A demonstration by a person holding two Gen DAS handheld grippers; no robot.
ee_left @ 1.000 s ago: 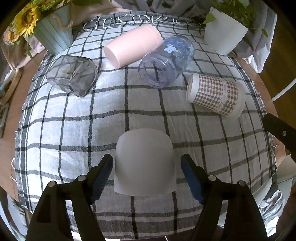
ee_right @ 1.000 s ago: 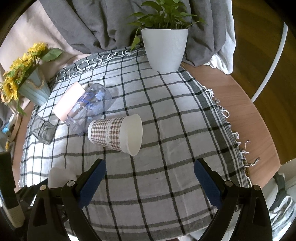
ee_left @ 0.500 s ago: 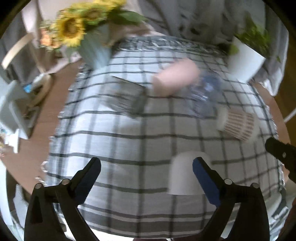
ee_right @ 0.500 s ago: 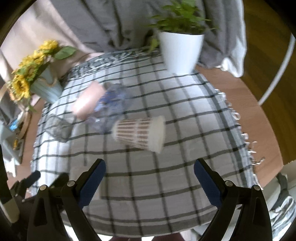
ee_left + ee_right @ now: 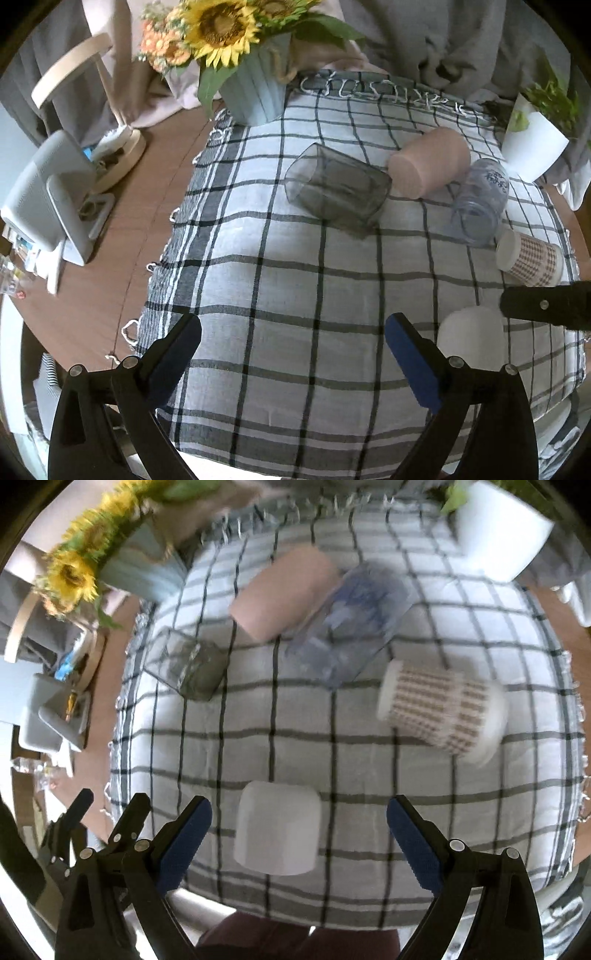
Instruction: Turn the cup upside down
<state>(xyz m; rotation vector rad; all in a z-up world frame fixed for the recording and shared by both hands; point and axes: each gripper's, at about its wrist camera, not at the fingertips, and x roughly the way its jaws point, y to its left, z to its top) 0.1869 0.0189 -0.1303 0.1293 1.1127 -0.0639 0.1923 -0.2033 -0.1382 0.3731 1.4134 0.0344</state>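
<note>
Both tools gape wide with nothing between the blue pads: left tool (image 5: 291, 354) hovers over bare cloth, right tool (image 5: 299, 838) frames the white cup (image 5: 277, 828) without touching it. That cup, matte and smooth with rounded shoulders, stands mouth-down on the checked cloth (image 5: 369, 760) at the near edge. Beyond the white cup lie four on their sides: a smoky faceted glass (image 5: 338, 187), a pale pink tumbler (image 5: 430, 162), a clear bluish printed jar (image 5: 478, 206) and a houndstooth paper cup (image 5: 530, 258). Right-wrist view is motion-blurred. Farther beyond the white cup, a ribbed blue vase of sunflowers (image 5: 255, 92) and a white plant pot (image 5: 532, 147) sit at the cloth's far corners. Woven, fringed fabric covers a round wooden tabletop (image 5: 122, 258); grey drapery hangs behind.
</note>
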